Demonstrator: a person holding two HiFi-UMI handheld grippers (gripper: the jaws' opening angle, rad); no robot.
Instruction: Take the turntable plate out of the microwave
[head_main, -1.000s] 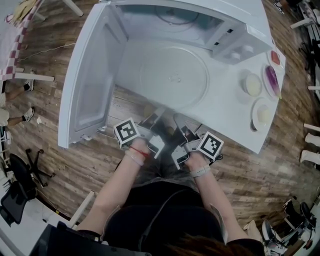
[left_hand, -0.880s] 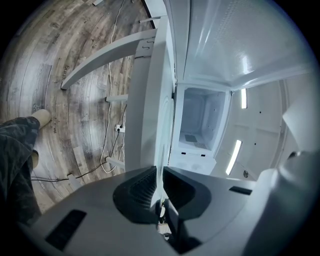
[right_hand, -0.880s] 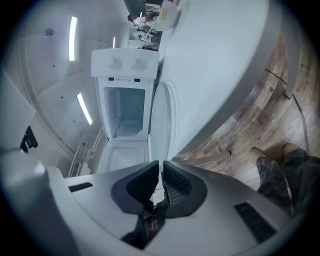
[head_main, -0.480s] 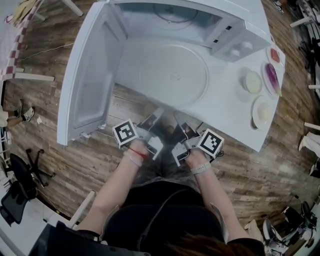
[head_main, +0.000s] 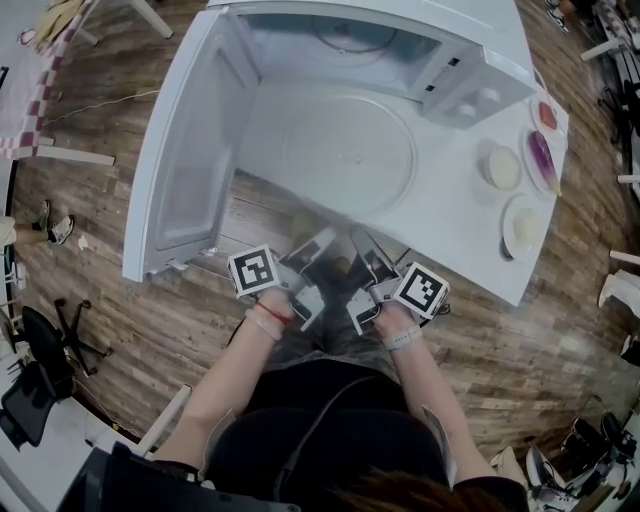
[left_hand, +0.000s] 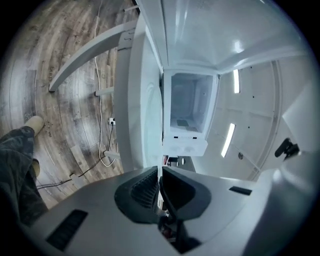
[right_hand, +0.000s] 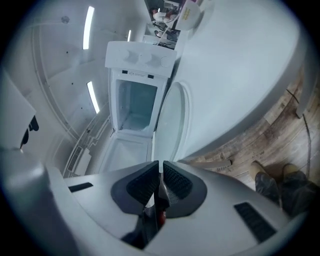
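The clear glass turntable plate (head_main: 345, 150) hangs level over the white table (head_main: 455, 225), in front of the open microwave (head_main: 345, 40). Both grippers grip its near rim. My left gripper (head_main: 320, 243) is shut on the rim's left part, and in the left gripper view (left_hand: 160, 172) only a thin glass edge shows between the pads. My right gripper (head_main: 362, 243) is shut on the rim just to the right (right_hand: 160, 170). In the right gripper view the plate (right_hand: 172, 120) stretches away from the jaws toward the microwave (right_hand: 135, 95).
The microwave door (head_main: 190, 160) swings wide open to the left. Its control panel with knobs (head_main: 470, 90) sits right of the cavity. Several small dishes (head_main: 525, 225) stand on the table's right side. Wooden floor (head_main: 150, 320) lies around the table.
Both grippers keep their hold on the plate's near rim. The left one has edged slightly upward; the plate stays almost where it was.
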